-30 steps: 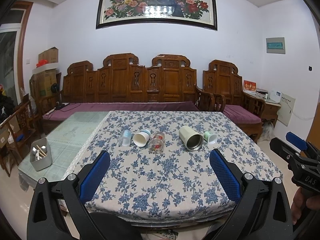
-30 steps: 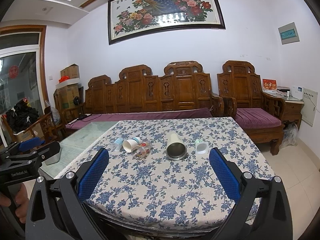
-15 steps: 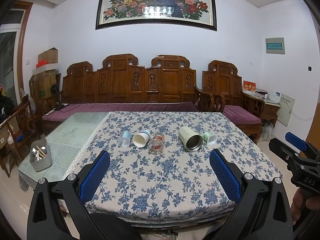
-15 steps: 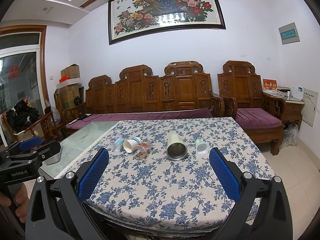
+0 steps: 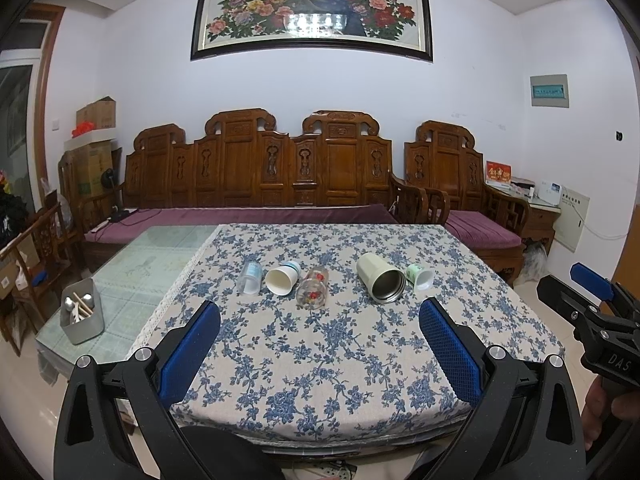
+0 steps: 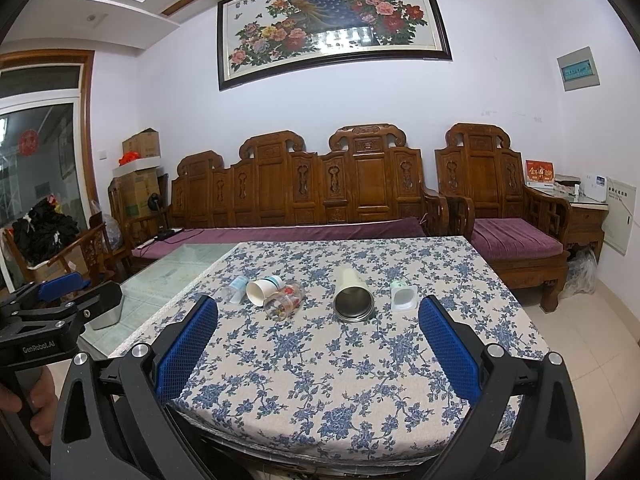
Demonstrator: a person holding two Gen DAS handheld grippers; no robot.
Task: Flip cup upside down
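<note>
Your left gripper (image 5: 319,322) and right gripper (image 6: 318,318) both hang at the near edge of the table (image 5: 340,360), jaws spread wide, holding nothing. Farther in, five cups lie on their sides in a row across the cloth: a clear cup (image 5: 250,277), a paper cup (image 5: 283,277) touching a glass (image 5: 313,288), then apart from these a steel cup (image 5: 380,283) beside a green cup (image 5: 419,276). Behind the table stands a bench (image 5: 260,176).
</note>
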